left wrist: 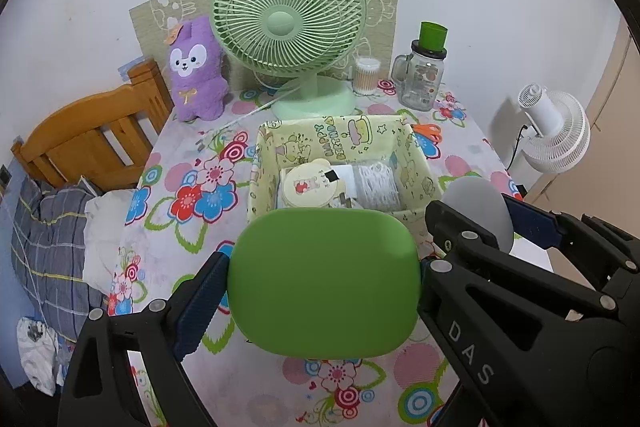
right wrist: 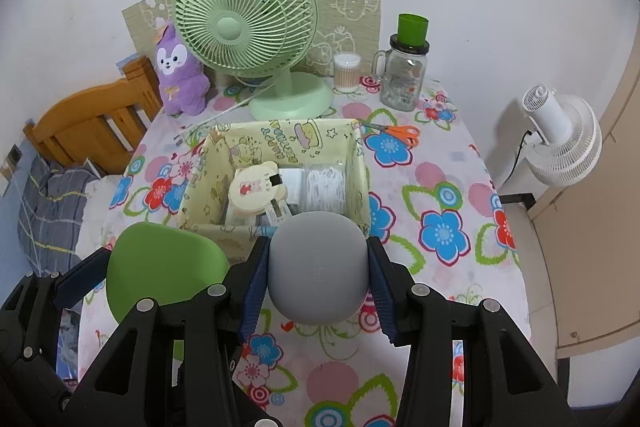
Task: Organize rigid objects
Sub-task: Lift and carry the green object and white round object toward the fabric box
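Note:
My left gripper [left wrist: 324, 283] is shut on a green rounded case [left wrist: 324, 279] and holds it above the table, just in front of the yellow fabric box [left wrist: 416, 155]. My right gripper [right wrist: 318, 271] is shut on a grey rounded object [right wrist: 318, 267], held at the box's near edge [right wrist: 224, 231]. The grey object also shows at the right of the left wrist view [left wrist: 478, 207], and the green case at the left of the right wrist view [right wrist: 160, 267]. The box holds a round cream tin [right wrist: 256, 191] and clear packets [right wrist: 326, 183].
A green desk fan [right wrist: 244, 27], a purple plush toy [right wrist: 178, 71], a cotton swab jar [right wrist: 347, 71] and a glass mug jar with a green cup [right wrist: 404, 75] stand at the back. Orange scissors [right wrist: 400, 133] lie right of the box. A white fan [right wrist: 560, 139] stands off the table, right.

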The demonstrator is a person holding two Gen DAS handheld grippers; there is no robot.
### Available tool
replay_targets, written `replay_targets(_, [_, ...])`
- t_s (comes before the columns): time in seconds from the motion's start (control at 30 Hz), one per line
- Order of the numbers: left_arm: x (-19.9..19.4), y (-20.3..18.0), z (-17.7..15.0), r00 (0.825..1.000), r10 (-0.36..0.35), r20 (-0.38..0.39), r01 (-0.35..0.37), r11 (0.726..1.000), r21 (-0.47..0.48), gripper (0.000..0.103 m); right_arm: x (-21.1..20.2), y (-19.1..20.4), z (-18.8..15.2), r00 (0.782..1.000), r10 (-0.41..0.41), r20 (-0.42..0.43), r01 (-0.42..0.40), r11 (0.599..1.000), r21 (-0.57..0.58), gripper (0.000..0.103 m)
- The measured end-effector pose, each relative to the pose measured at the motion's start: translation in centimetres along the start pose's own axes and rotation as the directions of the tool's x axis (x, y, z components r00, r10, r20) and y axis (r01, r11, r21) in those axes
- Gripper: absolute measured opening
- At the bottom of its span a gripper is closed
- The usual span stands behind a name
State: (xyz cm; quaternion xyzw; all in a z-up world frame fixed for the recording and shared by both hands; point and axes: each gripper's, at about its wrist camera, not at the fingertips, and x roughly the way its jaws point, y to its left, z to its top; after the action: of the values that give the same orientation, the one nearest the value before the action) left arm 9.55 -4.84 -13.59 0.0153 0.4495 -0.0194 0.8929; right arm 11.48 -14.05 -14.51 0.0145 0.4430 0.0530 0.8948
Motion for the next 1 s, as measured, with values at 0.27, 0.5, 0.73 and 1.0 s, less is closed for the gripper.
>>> replay_targets(0.27, [1.7,0.1,1.9,1.000,-0.006,-0.004,0.006,1.000,0.003,0.095,1.7,-0.3,2.1,1.000,-0.005,-0.004,0.005,1.000,0.005,0.050])
replay_targets(0.5, [3.6,0.4,3.0,1.000,-0.003,-0.025,0.003,1.000,-0.003,0.095,3.9,-0.4,3.3,1.000,-0.003,-0.026,0.003,1.000,0.006,0.050])
replay_targets(0.73, [6.0,0.8,3.5,0.998,0.007,-0.063,-0.008,1.000,-0.006,0.095,6.4,-0.1,4.0,0.998,0.011,-0.062,-0.011,1.000,-0.012,0.050])
replay_targets(1.0, [7.7,0.9,4.2,0.997,0.018,-0.075,-0.017,1.000,0.008,0.095,8.5,-0.1,4.6,0.997,0.023,-0.076,-0.023,1.000,0.000,0.050])
